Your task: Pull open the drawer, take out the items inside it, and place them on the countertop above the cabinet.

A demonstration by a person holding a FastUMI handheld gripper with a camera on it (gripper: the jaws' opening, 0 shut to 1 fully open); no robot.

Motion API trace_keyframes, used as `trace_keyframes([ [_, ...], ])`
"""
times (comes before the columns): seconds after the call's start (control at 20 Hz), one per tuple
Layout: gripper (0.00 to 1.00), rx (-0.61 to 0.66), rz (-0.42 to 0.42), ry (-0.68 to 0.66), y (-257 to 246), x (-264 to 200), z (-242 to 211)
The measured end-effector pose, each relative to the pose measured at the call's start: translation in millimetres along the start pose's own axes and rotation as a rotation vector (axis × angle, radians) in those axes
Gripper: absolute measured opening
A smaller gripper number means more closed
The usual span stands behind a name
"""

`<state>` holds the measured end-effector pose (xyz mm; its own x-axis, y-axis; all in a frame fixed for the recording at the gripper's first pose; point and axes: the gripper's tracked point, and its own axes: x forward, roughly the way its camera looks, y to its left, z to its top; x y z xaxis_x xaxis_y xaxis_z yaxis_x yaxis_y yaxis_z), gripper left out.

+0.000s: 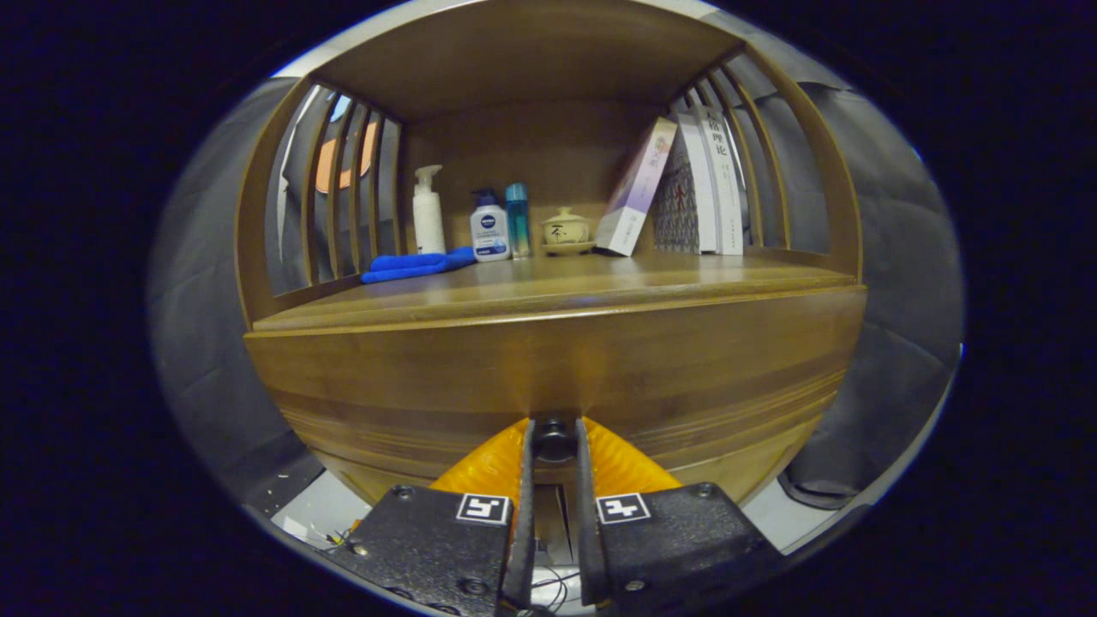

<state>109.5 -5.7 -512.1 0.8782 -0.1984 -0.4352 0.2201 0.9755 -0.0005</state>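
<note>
A wooden cabinet stands right in front of me, its drawer front point(557, 377) spanning the width below the countertop point(548, 291). A small dark round knob point(554, 439) sits at the middle of the drawer front. My gripper point(554, 441) is closed on that knob, one finger pressing each side of it. The drawer's inside is hidden behind its front. I cannot tell whether the drawer stands out from the cabinet body.
At the back of the countertop stand a white pump bottle point(428, 212), a white bottle with a blue cap point(488, 228), a slim blue bottle point(518, 218) and a lidded cup on a saucer point(566, 230). A folded blue cloth point(416, 265) lies at left. Several books point(686, 184) lean at right. Slatted side rails flank the shelf.
</note>
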Motion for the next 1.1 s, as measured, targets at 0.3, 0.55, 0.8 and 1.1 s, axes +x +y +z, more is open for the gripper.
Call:
trace_keyframes([
  [0.3, 0.20, -0.016, -0.002, 0.032, -3.4, -10.1, -4.3],
  [0.55, 0.20, 0.007, 0.021, 0.047, -2.7, -42.5, -15.9],
  [0.8, 0.20, -0.012, 0.026, 0.044, -4.2, -74.5, -25.3],
  [1.1, 0.20, -0.043, 0.045, 0.058, -8.3, -111.0, -37.5],
])
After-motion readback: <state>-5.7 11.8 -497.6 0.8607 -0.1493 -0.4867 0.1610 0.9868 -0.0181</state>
